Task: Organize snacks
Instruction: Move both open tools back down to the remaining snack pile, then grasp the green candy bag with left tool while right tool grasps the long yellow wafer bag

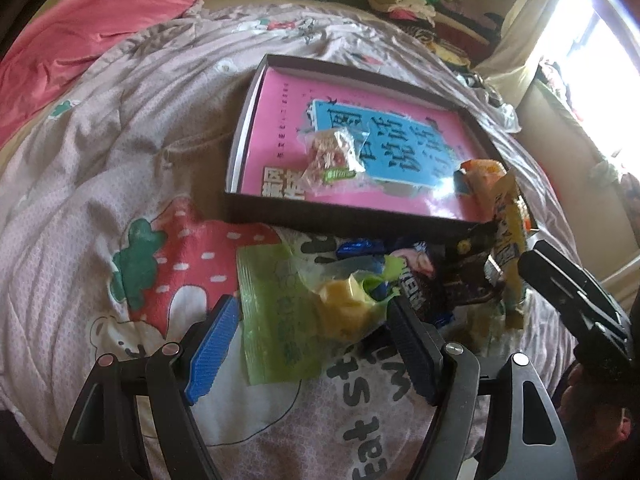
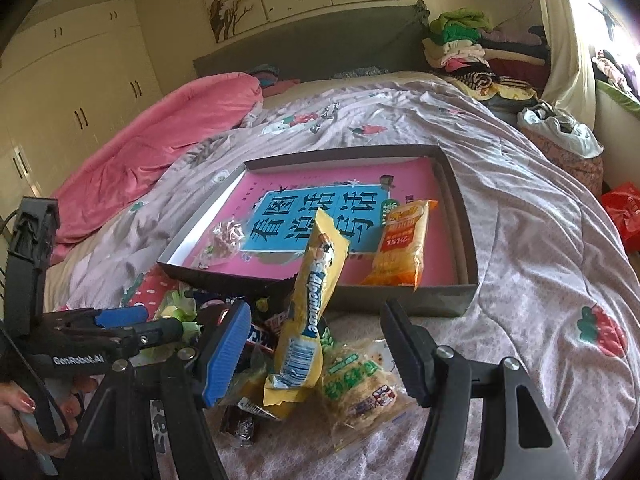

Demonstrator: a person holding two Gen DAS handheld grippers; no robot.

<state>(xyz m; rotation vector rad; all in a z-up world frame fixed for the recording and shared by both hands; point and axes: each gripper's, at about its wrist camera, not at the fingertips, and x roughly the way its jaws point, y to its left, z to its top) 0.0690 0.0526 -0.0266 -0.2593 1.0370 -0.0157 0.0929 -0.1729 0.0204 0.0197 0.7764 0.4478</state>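
Left gripper (image 1: 308,344) gapes wide around the green packet (image 1: 276,320). Right gripper (image 2: 316,352) stands open too, I see, yellow Alpenliebe bag (image 2: 308,312) between its fingers, box (image 2: 460,300) just ahead

Blown-out daylight from the window (image 1: 592,64) at right, fisheye-bent edges, perhaps slight blur.

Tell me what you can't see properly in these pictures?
- Left wrist view: the orange bag in the box is half lost in window glare.
- Left wrist view: dark wrappers are piled up; labels partly covered.
- Right wrist view: the brown candy sits under the yellow pack, blurred.
- Both views: jaws open; nothing held.
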